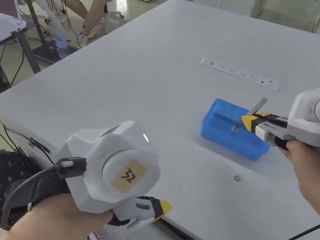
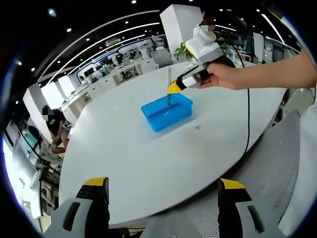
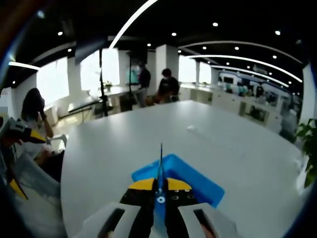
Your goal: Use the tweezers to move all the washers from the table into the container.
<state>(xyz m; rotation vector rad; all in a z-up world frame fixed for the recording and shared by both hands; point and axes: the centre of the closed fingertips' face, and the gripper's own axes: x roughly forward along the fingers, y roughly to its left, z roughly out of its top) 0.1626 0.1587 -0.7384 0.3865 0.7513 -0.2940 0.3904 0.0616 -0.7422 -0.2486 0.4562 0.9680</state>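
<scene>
- The right hand-held gripper (image 3: pixel 159 184) is clamped shut on the tweezers (image 3: pixel 160 163), whose tips point down over the open blue container (image 3: pixel 198 184).
- Whether a washer sits in those tips is too small to tell.
- The left hand-held gripper (image 2: pixel 163 183) hangs off the tabletop's (image 2: pixel 124 153) near edge, jaws spread wide, nothing between them.
- One washer (image 1: pixel 237 178) lies on bare tabletop, between the container and the near edge.
- A power strip (image 1: pixel 240 74) lies beyond the container, toward the far edge.

White left tongs (image 2: pixel 163 190) and right tongs (image 1: pixel 248 121), yellow-tipped black jaws, tan zigzag label (image 1: pixel 128 176), black cable (image 1: pixel 35 178)
</scene>
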